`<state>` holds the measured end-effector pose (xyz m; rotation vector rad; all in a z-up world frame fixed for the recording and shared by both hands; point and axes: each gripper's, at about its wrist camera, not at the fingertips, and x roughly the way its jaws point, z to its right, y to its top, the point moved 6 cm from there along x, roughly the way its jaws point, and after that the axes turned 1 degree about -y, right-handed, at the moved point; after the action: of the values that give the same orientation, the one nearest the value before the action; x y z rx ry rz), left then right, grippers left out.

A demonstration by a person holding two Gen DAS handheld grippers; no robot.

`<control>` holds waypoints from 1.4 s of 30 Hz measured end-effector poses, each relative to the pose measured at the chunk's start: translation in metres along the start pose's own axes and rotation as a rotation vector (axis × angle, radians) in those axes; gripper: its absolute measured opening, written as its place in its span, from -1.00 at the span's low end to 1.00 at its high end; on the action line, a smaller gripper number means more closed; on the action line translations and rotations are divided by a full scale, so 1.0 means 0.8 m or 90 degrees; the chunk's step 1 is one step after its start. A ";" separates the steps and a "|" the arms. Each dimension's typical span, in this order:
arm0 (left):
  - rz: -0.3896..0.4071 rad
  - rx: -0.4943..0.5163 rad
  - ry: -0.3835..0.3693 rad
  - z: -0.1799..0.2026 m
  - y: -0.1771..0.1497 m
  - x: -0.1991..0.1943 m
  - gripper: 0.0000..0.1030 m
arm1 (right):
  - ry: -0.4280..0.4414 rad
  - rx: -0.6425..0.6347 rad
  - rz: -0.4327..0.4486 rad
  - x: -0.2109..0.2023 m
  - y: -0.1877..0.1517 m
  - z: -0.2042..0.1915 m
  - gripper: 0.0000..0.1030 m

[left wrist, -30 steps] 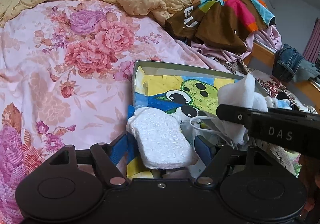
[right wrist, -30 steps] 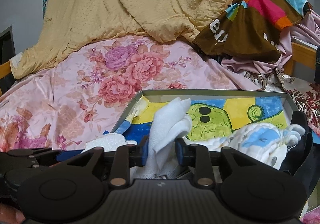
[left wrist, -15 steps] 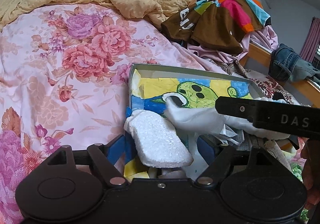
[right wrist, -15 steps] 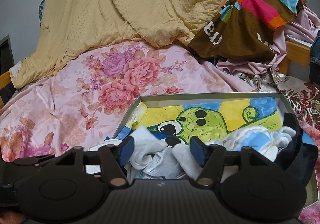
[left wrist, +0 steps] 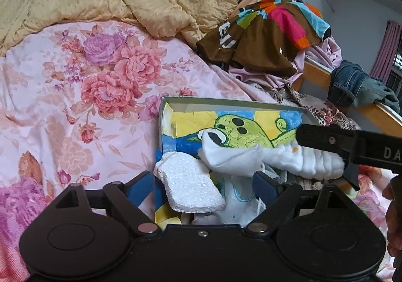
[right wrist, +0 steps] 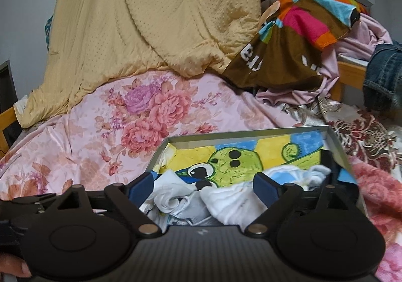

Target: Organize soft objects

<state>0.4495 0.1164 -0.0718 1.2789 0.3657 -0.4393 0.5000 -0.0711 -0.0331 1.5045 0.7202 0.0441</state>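
Nearest, the left gripper [left wrist: 203,186] is spreading its jaws, pressing on nothing; the white textured pad [left wrist: 191,186] lies between the fingers, its long axis running from near right to far left over the box's near-left edge. The right gripper [right wrist: 203,186] is likewise opening, released above crumpled white cloths [right wrist: 226,199]. These lie in the shallow box [right wrist: 251,132] on the floral bedspread [right wrist: 100,131]. Farther back rises a yellow quilt [right wrist: 163,17].

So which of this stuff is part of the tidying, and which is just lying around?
Part of the job:
- box
- white sock
- white spongy pad
- left tool, opening
- right tool, opening

Just lying about:
- yellow blanket
- floral sheet
- striped shirt
- jeans
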 end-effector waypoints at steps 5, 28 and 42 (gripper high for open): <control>0.016 -0.001 0.011 0.007 0.006 -0.026 0.82 | -0.005 0.010 0.012 -0.029 0.001 0.008 0.88; 0.036 0.006 0.030 0.058 -0.031 -0.149 0.98 | -0.029 0.022 0.045 -0.177 -0.066 0.028 0.99; 0.104 0.056 0.041 0.089 -0.056 -0.227 0.98 | -0.003 0.009 0.075 -0.230 -0.085 0.008 0.99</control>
<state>0.2721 0.0577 -0.0013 1.3996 0.2952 -0.2784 0.3293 -0.1674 -0.0211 1.5591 0.6279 0.1252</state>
